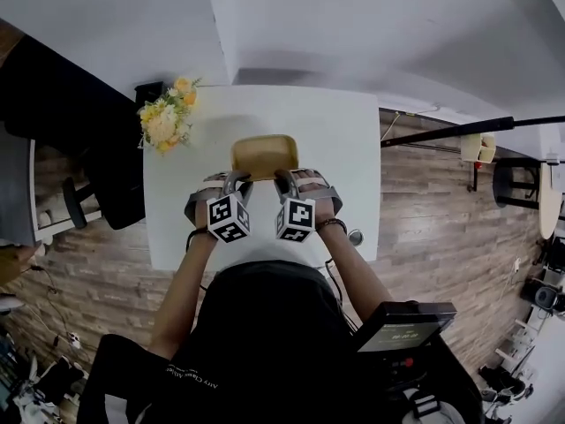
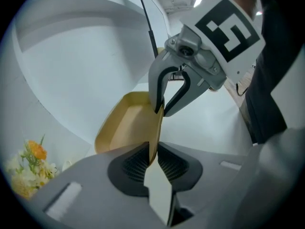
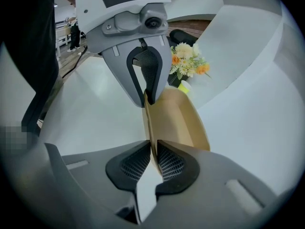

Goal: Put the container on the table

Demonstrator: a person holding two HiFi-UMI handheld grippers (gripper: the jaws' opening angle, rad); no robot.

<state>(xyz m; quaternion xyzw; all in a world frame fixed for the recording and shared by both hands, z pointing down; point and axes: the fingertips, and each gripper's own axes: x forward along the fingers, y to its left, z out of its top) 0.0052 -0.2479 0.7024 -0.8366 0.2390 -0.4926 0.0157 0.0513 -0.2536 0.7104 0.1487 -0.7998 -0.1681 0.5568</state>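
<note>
A shallow tan container [image 1: 265,155] is over the middle of the white table [image 1: 344,148]; I cannot tell whether it touches the top. My left gripper [image 1: 237,182] grips its near rim at the left, and my right gripper [image 1: 284,180] grips the same rim at the right. In the left gripper view the thin rim of the container [image 2: 126,128] runs between the ribbed pads of my left gripper [image 2: 153,154], which press on it. The right gripper view shows the container [image 3: 178,118] clamped the same way by my right gripper [image 3: 153,154].
A bunch of yellow and white flowers [image 1: 166,120] stands at the table's far left corner. A dark chair [image 1: 106,184] is off the left edge. A small round object [image 1: 355,237] lies at the near right corner. A black device [image 1: 402,325] is by my right side.
</note>
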